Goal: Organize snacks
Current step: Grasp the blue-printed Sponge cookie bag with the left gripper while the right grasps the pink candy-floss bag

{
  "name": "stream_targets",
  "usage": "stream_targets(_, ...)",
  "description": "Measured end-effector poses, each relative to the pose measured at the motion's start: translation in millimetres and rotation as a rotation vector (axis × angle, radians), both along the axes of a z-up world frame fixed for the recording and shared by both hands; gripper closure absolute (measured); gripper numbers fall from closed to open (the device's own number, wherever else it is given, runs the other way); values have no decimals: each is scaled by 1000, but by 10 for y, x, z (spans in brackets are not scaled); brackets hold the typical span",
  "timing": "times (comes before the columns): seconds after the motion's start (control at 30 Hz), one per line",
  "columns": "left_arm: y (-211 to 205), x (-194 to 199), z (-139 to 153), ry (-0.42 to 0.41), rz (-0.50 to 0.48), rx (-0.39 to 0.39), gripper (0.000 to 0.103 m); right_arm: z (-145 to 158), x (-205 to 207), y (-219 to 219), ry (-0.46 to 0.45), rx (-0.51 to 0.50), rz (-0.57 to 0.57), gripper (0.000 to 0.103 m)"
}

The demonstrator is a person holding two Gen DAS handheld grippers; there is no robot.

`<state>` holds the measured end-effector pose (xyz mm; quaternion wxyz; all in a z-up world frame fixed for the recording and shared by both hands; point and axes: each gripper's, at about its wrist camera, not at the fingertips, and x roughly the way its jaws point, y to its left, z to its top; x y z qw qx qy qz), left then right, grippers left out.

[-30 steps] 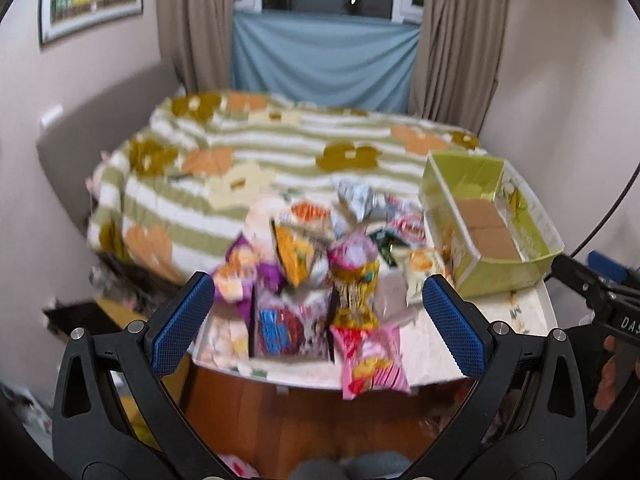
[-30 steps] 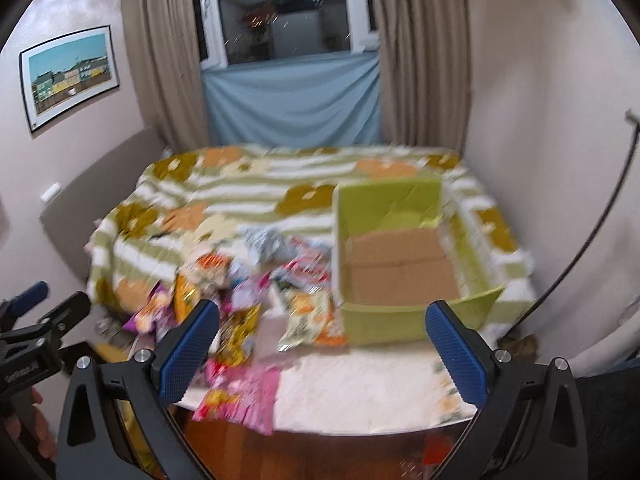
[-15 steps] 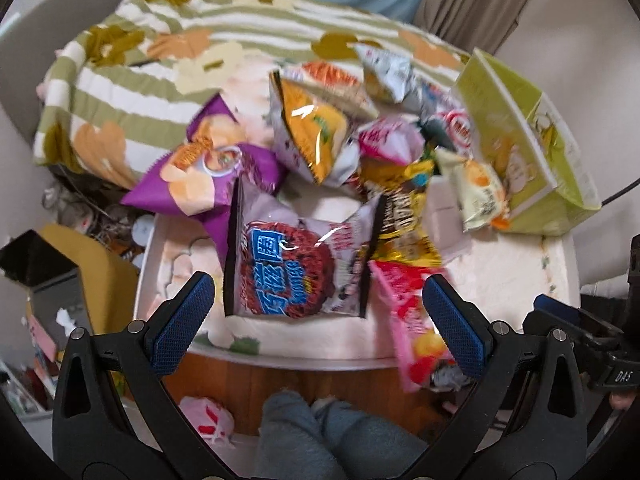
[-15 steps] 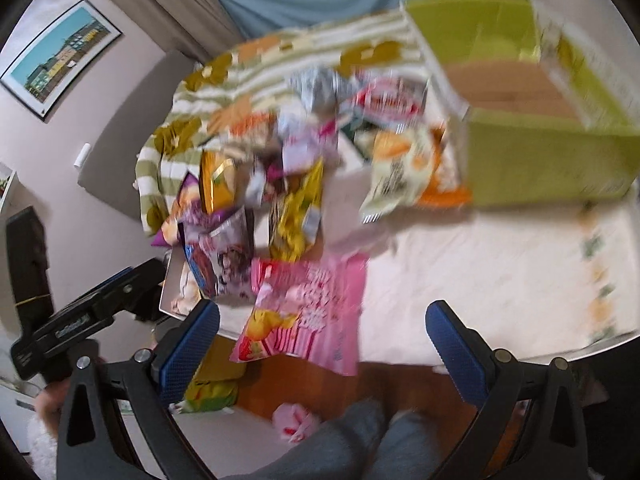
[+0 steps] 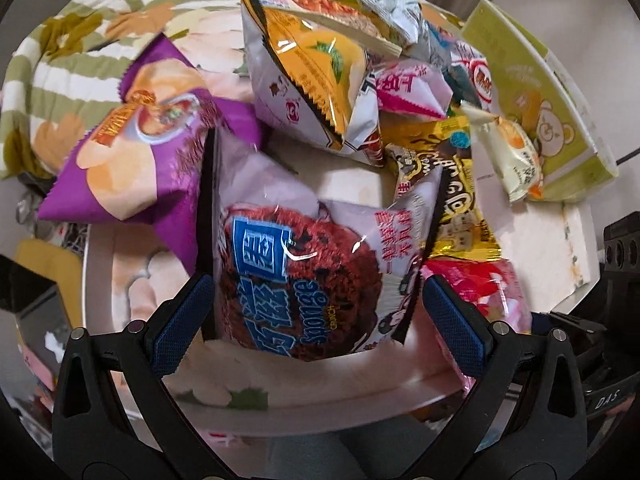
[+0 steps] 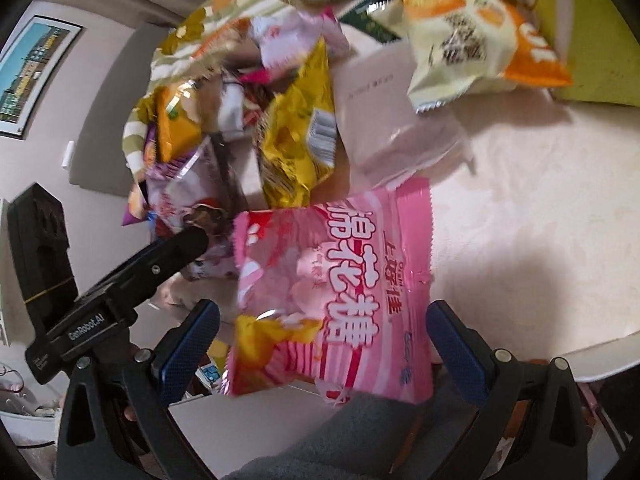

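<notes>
Your snacks lie in a heap on the white table [image 6: 540, 216], with the green box [image 5: 532, 92] at its far right corner. Your left gripper [image 5: 316, 316] is spread wide around the chocolate sponge bag [image 5: 304, 272], its pads not pressing it. Your right gripper [image 6: 322, 338] is spread too, on both sides of the pink marshmallow bag [image 6: 340, 292] at the table edge.

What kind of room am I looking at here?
Most likely a bedroom at home: a bed with a flowered quilt lies behind a small table heaped with snack bags, and a framed picture hangs on the wall.
</notes>
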<state>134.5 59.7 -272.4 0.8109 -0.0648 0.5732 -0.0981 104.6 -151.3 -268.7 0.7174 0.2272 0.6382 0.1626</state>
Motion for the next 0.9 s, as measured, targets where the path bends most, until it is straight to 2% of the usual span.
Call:
stream_targets(0.1, -51, 15, -51, -4, -22, 24, 2, -61, 28, -3, 5, -14, -3, 0)
stream_targets(0.27, -115, 11, -50, -30, -48, 76, 13, -89, 25, -54, -6, -28, 2, 0)
stream_targets(0.5, -123, -18, -8, -39, -64, 88, 23, -93, 38, -25, -15, -54, 8, 1)
stream_targets(0.67, -140, -81, 19, -41, -80, 79, 27, -49, 67, 108, -17, -59, -1, 8)
stream_targets(0.83, -114, -155, 79, -58, -73, 84, 27, -3, 35, 130, -27, -32, -7, 27)
stream_targets(0.9, -96, -177, 107, -65, -72, 89, 27, 26, 21, 138, -34, -39, -11, 29)
